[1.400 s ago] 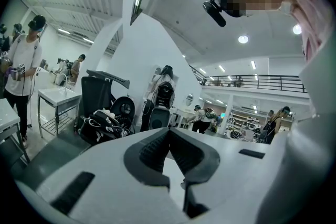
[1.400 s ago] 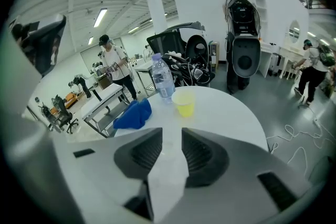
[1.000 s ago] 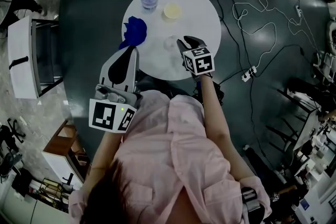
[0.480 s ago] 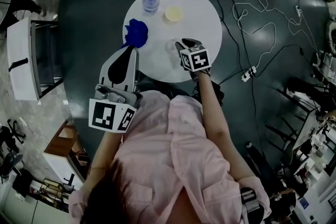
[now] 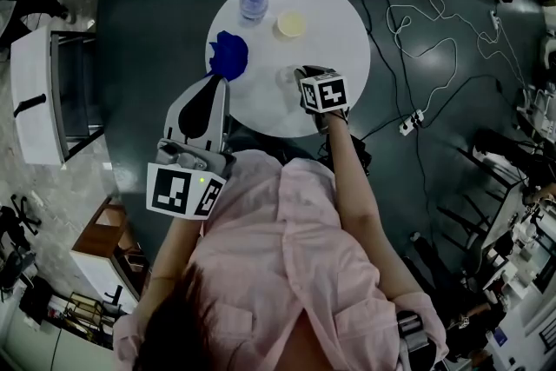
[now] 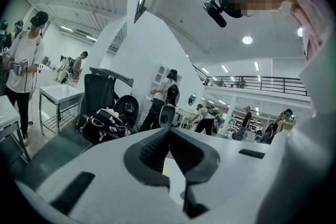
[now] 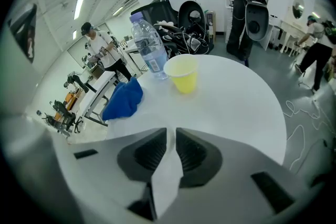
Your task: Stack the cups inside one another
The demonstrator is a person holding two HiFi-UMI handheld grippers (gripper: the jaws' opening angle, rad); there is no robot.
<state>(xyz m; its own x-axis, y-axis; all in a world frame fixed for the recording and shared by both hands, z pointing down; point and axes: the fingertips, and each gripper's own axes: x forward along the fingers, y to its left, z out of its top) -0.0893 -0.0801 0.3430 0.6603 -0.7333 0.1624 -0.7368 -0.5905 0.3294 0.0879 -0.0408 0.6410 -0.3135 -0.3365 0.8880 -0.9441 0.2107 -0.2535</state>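
In the head view, a round white worktop (image 5: 347,39) carries a bottle (image 5: 252,3) by its far edge, a yellow cup (image 5: 291,23) just right of it, and a blue cloth (image 5: 230,55) at the left edge. The right tongs (image 5: 304,74) reach over the near edge to a clear cup (image 5: 284,77) that stands well apart from the yellow one. The left tongs (image 5: 212,84) hang off the near-left edge. In the left gripper view, the left tongs (image 6: 169,136) are closed tip to tip, empty. In the right gripper view, the right tongs (image 7: 171,136) pinch a thin pale wall (the clear cup's side) (image 7: 167,170).
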